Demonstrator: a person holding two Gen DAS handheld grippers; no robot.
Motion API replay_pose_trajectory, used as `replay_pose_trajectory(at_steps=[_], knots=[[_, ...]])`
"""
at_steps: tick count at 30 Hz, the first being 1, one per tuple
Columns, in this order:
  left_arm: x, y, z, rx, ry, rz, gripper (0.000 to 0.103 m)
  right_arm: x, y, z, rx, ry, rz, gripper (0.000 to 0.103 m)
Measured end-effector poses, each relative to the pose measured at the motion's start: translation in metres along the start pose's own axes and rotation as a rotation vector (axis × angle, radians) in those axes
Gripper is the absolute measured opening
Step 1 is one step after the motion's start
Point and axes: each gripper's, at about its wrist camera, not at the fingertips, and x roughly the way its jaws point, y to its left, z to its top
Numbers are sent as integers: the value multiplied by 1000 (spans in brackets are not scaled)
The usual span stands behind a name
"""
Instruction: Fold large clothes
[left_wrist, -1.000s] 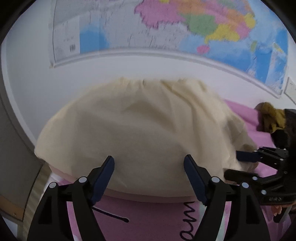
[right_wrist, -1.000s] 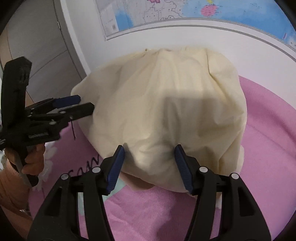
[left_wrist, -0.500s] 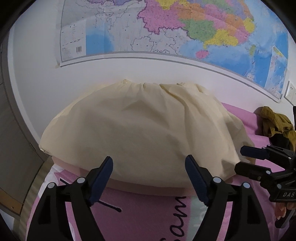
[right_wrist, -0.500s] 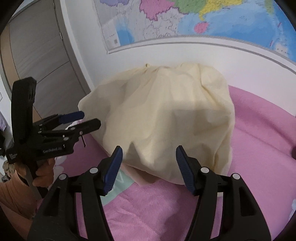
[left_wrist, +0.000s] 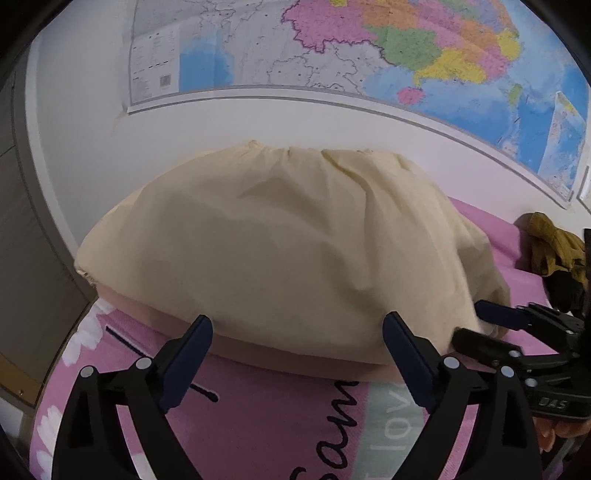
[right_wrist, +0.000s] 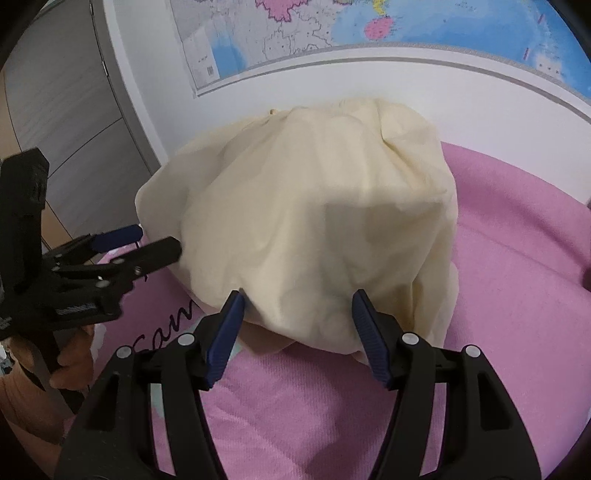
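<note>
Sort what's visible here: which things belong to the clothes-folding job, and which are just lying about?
Job:
- cream garment, folded on the pink bedspread
- left hand-held gripper, open
- right hand-held gripper, open

Lying about:
- wall map
- mustard cloth, bunched at the far right

Both grippers are built alike: black plastic frames w/ two angled arms, each tipped by a dark blue ribbed pad.

Left gripper (left_wrist: 297, 338): round silver screw heads are seen at the arm joints, two per side. From the right wrist view it (right_wrist: 157, 242) is shown side-on, w/ a tall black block at the rear, a coil spring in the frame, small silver screws along the arms, and faint white lettering, not legible.

Right gripper (right_wrist: 297, 314): same silver screws, slotted cut-outs in the lower arms. From the left wrist view (left_wrist: 476, 326), white letters "DAS" are printed on its body.

An orange-pink sleeve (right_wrist: 22, 402) is worn on the left arm.
</note>
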Motion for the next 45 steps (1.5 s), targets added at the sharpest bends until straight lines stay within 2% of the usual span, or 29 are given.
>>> replay_pose_trajectory(at_steps=[8,11,17,19,36,45], knots=[[-24,-6,-4,-14,-72,31,96,-21,0,-5,3,-45,2,67],[-32,-11,-6,-5,-90,44,96,-27,1,-6,-2,-66,-7,76],[-41,-17,-11,-15,-92,40,96,-39,1,-9,7,-103,-30,83],[-43,-19,-13,-17,-99,59,96,-43,2,-11,-2,-116,-33,89],[-65,-23,-25,-35,-116,109,96,-57,9,-26,-7,-147,-39,97],[-73,-29,-31,-37,-120,130,96,-64,13,-38,0,-160,-52,97]])
